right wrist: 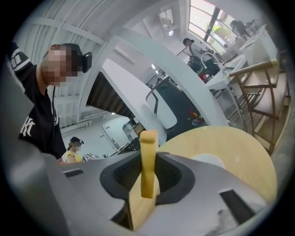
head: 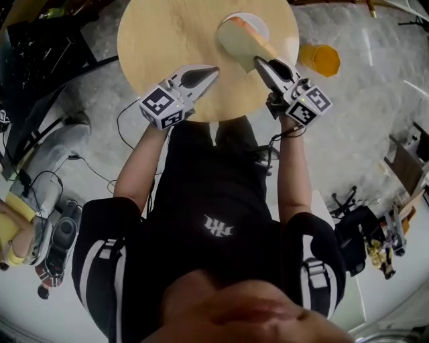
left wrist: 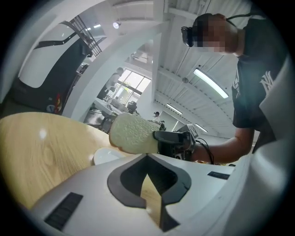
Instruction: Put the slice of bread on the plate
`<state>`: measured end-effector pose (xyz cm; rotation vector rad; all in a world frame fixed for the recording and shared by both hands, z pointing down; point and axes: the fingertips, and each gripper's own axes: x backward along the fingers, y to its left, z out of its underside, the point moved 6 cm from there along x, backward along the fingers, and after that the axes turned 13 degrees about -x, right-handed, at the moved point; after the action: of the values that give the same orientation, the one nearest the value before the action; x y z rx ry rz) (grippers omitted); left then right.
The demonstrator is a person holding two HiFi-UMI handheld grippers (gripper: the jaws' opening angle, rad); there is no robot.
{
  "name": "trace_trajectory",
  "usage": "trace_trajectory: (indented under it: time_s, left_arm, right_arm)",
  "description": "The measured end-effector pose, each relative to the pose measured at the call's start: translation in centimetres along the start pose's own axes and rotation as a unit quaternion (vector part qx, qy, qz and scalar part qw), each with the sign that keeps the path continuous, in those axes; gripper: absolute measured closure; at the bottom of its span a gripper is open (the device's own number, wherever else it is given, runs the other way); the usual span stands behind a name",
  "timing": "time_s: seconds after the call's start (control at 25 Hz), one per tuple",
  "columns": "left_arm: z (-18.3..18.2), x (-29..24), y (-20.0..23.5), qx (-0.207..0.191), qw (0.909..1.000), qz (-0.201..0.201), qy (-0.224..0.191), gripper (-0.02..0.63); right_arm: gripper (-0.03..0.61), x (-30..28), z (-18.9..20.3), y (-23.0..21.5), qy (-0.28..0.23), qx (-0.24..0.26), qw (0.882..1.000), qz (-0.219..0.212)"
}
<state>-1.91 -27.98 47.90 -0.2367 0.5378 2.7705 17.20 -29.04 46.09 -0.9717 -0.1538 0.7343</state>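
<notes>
Big open lab hall (shared, industrial-looking): long white ceiling strip lights point(left wrist: 209, 83), loose black floor cables point(head: 87, 167) at 8 o'clock of the round pale wooden table point(head: 167, 40).

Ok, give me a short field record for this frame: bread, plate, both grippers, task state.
surface: round wooden table
bread: slice of bread, clamped in right gripper jaws, held over the plate
plate: white plate, on table, partly hidden by bread
left gripper: jaws together, empty
task state: bread not yet laid down
</notes>
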Motion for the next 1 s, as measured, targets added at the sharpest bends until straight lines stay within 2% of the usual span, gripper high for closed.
trace_trajectory:
  time_s: [0.16,0.28,0.36,0.68,1.0]
  left_arm:
    - [2.1,-1.5,1.3,0.008,0.9994,-0.03,-0.014,0.603]
    - [3.1,-2.6,2.1,0.01,0.998,-0.06,-0.019,0.603]
    - [3.3,-3.3,2.1,0.014,0.9972,-0.07,-0.022,0.603]
    - [3.1,-4.4,2.8,-0.004,0.995,-0.094,-0.032,0.603]
    - [3.5,-4.7,2.4,-0.002,0.9948,-0.096,-0.035,0.603]
  right_arm:
    - [0.494,-0.8,1.1,-3.9,-0.021,-0.045,0.999,0.015]
    - [0.494,-1.1,1.7,-5.8,-0.041,-0.097,0.994,0.006]
    - [0.494,-1.0,1.9,-6.2,-0.044,-0.113,0.993,0.0]
    - [0.494,-2.1,3.0,-7.6,-0.023,-0.138,0.99,0.015]
    - [0.494,-2.5,3.2,-8.1,-0.001,-0.141,0.989,0.037]
